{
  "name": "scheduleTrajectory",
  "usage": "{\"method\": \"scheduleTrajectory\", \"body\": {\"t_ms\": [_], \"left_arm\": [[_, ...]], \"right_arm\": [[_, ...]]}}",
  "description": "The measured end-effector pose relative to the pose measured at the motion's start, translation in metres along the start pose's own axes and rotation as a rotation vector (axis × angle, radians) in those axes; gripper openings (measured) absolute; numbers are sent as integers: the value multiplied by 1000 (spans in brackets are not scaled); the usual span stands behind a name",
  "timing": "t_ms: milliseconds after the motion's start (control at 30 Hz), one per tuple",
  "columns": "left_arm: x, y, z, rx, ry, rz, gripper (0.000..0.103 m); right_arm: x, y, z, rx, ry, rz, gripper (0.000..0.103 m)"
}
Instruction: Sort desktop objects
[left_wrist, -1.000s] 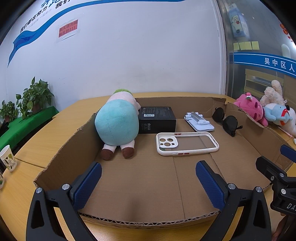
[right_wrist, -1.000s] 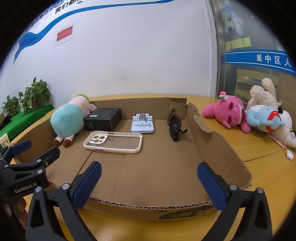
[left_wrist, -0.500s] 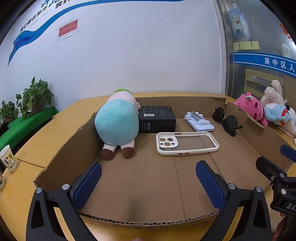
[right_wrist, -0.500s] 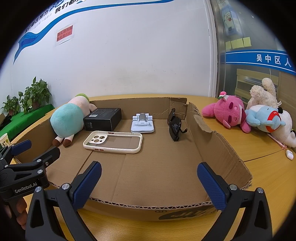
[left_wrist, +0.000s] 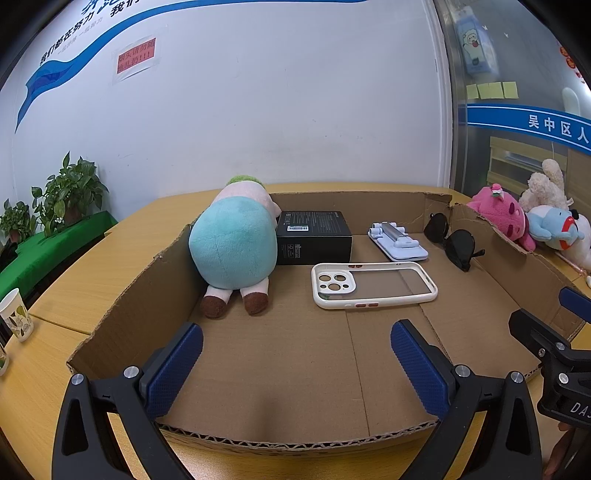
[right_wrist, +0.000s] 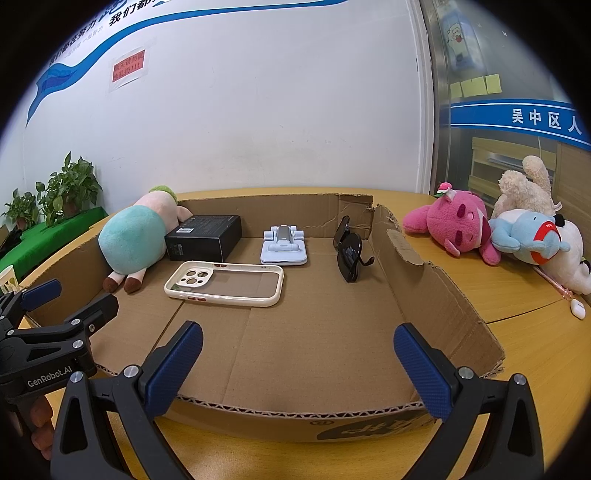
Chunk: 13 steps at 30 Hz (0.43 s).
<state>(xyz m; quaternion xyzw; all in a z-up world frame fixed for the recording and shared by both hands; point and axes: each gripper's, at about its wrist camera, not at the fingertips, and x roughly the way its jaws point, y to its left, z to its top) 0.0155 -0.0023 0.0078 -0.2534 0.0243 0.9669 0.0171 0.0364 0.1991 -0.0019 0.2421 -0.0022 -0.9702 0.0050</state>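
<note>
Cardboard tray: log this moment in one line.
left gripper: open, empty | right gripper: open, empty | cardboard tray: holds phone case, sunglasses

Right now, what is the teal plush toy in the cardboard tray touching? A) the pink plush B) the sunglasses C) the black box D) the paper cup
C: the teal plush toy lies in the cardboard tray pressed against the black box, while the sunglasses sit far across near the other wall.

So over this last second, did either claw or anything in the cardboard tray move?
Nothing visibly changed. Both the left claw and right claw stay open and empty at the cardboard tray's near edge; the phone case and other items lie as before.
</note>
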Motion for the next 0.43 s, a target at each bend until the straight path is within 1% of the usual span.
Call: {"method": "scheduleTrajectory", "body": {"t_ms": [433], "left_arm": [[0, 0, 0, 0, 0, 0, 103]], "right_arm": [[0, 0, 1, -2, 0, 2, 103]]}}
